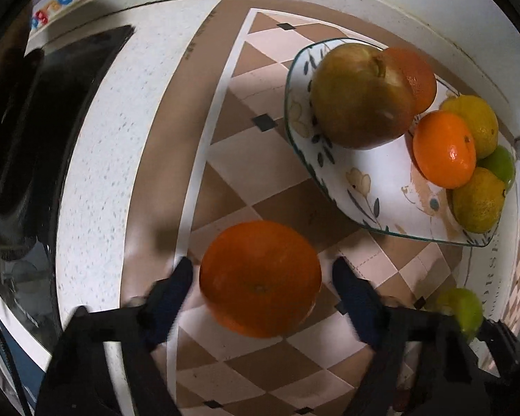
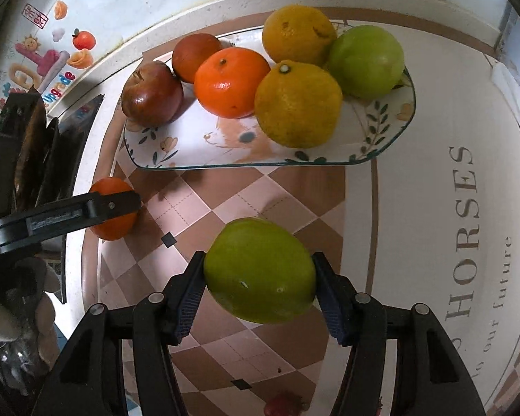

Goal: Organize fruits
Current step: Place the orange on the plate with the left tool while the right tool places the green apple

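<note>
Our right tongs [image 2: 258, 293] pinching green fruit [image 2: 260, 270]. Our left tongs [image 1: 261, 289] spread round orange [image 1: 260, 279], pads not touching. Plate [image 2: 388, 145] at twelve o'clock, near.

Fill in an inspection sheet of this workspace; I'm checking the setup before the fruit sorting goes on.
Surface: checkered mat on a white speckled counter.
Job's things: plate holding six fruits; orange and green fruit off the plate.
Clutter: small red thing at the mat's near edge.
Grippers: left gripper straddles the orange, gaps visible; right gripper pads press the green fruit.
Cables: nothing seen.
Surroundings: stickered wall, black rack.
</note>
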